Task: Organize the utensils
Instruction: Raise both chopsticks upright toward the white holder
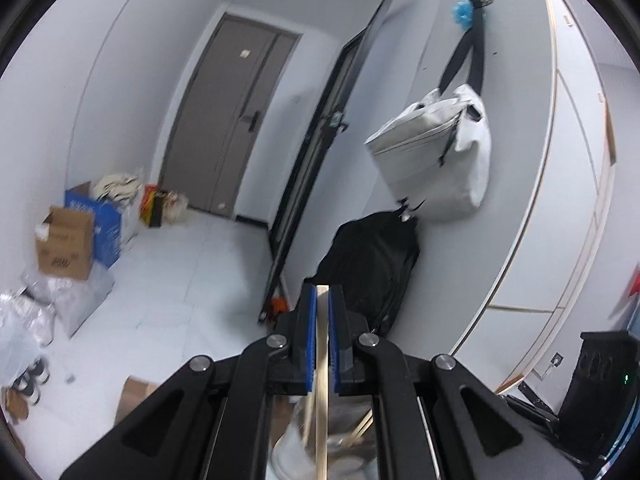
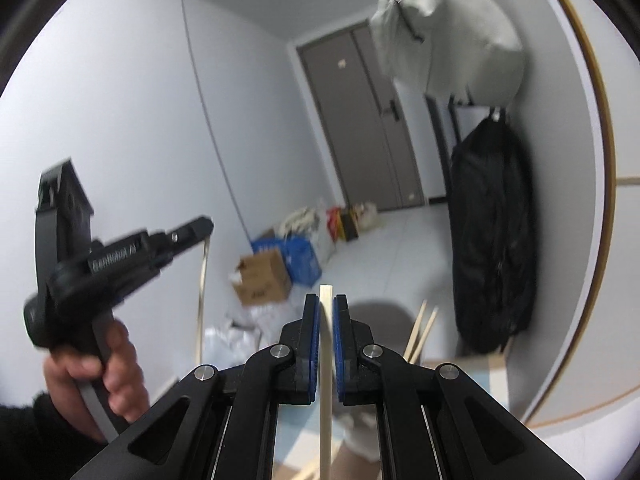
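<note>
The left gripper (image 1: 323, 294) has its blue-padded jaws clamped on a pale wooden chopstick (image 1: 322, 380) that runs straight down between the pads, its square top just above the fingertips. Under the gripper, at 6 o'clock in the left wrist view, a blurred white holder (image 1: 296, 446) shows with more pale sticks (image 1: 362, 428) leaning at its 3 o'clock side.

The right gripper (image 2: 326, 308) is likewise closed on a second chopstick (image 2: 325, 400), held upright, its tip poking out above the pads. At 3 o'clock from those jaws 2 more chopsticks (image 2: 420, 332) stand tilted out of a blurred grey-white cup (image 2: 384, 312) – its rim is too smeared to make out.

At 9 o'clock in the right wrist view a hand (image 2: 100, 372) grips the handle of the left gripper, seen from the side with its thin stick hanging down from the jaws.

Beyond, a white bag (image 1: 436, 152) hangs on the wall above a black bag (image 1: 372, 268), a grey door (image 1: 232, 120) stands at 12 o'clock – and cardboard boxes (image 1: 66, 244) sit on the floor at 9 o'clock.
</note>
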A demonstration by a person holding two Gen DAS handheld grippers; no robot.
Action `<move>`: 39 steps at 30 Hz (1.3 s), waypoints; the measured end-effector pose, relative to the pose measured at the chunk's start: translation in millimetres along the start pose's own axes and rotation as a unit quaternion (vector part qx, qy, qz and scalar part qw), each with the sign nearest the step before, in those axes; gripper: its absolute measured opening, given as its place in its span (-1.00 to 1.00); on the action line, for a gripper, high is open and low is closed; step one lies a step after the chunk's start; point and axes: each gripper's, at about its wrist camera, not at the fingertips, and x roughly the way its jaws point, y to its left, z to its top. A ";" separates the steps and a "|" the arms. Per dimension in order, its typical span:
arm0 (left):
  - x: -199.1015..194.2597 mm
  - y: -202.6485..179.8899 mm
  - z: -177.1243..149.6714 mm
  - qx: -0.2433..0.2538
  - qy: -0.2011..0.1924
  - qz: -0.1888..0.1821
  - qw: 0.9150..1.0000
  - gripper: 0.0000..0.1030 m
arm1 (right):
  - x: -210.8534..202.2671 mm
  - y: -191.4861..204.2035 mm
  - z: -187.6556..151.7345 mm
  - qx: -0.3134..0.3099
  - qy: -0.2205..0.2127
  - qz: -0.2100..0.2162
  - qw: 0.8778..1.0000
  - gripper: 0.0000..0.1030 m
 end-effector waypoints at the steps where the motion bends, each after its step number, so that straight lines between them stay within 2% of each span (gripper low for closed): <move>1: 0.8 -2.0 -0.2 0.001 -0.004 -0.004 1.000 -0.96 | 1.1 -1.4 2.9 0.001 -0.008 0.001 1.000 -0.89; 7: 16.9 -5.4 -1.7 -0.003 -0.049 -0.044 0.998 -0.96 | 19.1 -21.5 26.1 -0.005 -0.051 -0.005 0.999 -0.89; 12: 37.7 2.3 -14.2 -0.005 -0.045 -0.056 0.997 -0.96 | 38.8 -40.1 28.6 0.004 -0.069 -0.007 0.998 -0.89; 17: 51.4 8.1 -21.8 -0.003 -0.048 -0.052 0.997 -0.96 | 50.2 -48.2 31.2 0.013 -0.087 -0.011 0.996 -0.89; 23: 57.0 -1.9 -22.5 0.028 -0.071 -0.045 0.996 -0.96 | 55.0 -48.4 35.2 0.000 -0.110 -0.022 0.994 -0.89; 28: 58.9 -8.1 -31.1 0.060 -0.085 -0.038 0.994 -0.96 | 60.0 -41.3 29.3 -0.025 -0.119 -0.039 0.992 -0.89; 34: 65.3 -2.8 -44.5 0.068 -0.079 -0.022 0.994 -0.96 | 65.0 -28.8 16.1 -0.069 -0.131 -0.058 0.987 -0.89; 39: 66.0 -3.4 -49.6 0.081 -0.082 -0.017 0.993 -0.96 | 68.4 -23.5 9.8 -0.088 -0.133 -0.052 0.986 -0.89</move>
